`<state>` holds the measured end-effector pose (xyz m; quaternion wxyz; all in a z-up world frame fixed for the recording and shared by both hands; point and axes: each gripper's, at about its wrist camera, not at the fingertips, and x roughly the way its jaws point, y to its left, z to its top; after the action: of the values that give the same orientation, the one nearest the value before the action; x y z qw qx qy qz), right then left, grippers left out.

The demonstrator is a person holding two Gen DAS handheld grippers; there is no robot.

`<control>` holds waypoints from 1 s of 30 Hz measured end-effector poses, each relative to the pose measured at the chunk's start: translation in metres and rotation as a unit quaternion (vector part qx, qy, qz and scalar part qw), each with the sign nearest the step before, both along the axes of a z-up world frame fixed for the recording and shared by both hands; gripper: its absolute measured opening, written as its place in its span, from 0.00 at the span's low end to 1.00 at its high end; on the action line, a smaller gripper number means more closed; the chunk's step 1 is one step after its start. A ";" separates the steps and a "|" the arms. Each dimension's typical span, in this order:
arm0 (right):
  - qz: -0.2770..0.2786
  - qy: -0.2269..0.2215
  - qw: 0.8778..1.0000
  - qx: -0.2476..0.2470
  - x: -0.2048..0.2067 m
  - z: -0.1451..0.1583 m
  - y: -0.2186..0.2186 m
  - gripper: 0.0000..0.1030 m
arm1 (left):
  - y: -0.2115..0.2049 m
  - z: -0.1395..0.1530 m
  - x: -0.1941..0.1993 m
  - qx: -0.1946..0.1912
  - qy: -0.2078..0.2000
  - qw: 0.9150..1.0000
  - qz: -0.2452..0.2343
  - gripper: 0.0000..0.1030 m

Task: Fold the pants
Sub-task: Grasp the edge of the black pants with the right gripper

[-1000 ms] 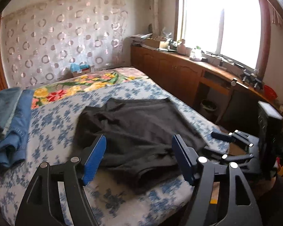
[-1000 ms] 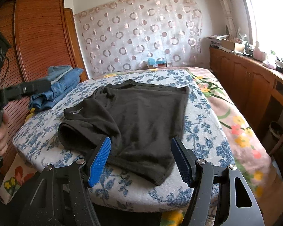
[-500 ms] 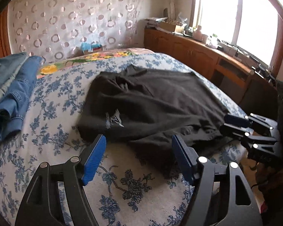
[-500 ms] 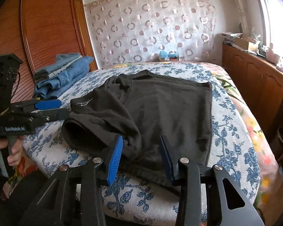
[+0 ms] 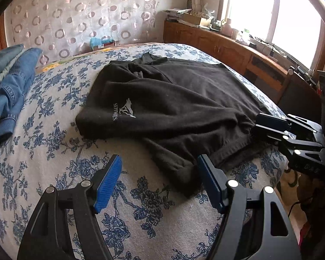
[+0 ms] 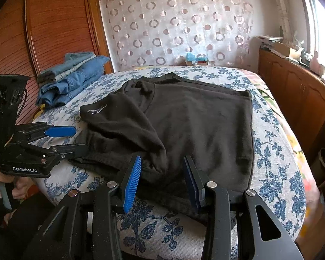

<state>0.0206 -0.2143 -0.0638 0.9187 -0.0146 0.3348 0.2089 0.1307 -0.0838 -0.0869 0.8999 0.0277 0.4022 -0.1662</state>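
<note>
Now, right tongs (image 6: 162, 159): narrowed, the jaws have just been closing; a bunched fold of the black pants (image 6: 201, 125) lies between the pads, but I do not see them pressing on it yet.
Left tongs (image 5: 160, 159): spread wide, holding nothing, low over the near edge of the bed (image 5: 54, 151); a cloth corner lies just beside my right-hand pad.
Where the pants are: spread across the middle of the bed, one side already flopped over itself, the near hem by both tongs.
Doing the step well: I judge this is the pinch on the near hem before a fold. I want both pads on the same layers, not only the top flap, so the cloth lifts as one. My left should take the hem at a matching point, so the edge rises level and lands square.
Risk: a shallow bite at the very edge may slip once I lift.
Only my left view shows: the white logo (image 5: 123, 111) facing up, and the right tongs (image 5: 257, 122) from the side, tips at the cloth's edge.
Only my right view shows: the far side seam lying straight, and my hand (image 6: 2, 182) on the left tongs' (image 6: 80, 139) handle.
Further out: folded jeans (image 6: 75, 80) stacked at the bed's far corner, well apart from the pants.
</note>
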 end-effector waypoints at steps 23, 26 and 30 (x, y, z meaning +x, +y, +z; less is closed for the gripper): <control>0.016 -0.058 0.998 -0.010 0.006 0.029 0.002 0.04 | 0.004 0.028 -0.015 -0.014 -0.043 0.999 0.008 0.71; 0.005 -0.084 0.996 -0.011 -0.003 0.042 -0.005 0.04 | 0.006 0.034 -0.018 -0.019 -0.050 0.999 0.010 0.71; -0.005 -0.095 0.995 -0.011 -0.014 0.052 -0.018 0.04 | 0.008 0.033 -0.017 -0.023 -0.045 0.999 0.013 0.71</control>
<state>0.0068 -0.2326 -0.0120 0.9472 -0.0434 0.2481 0.1985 0.1133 -0.0761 -0.0540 0.9196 0.0097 0.3577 -0.1620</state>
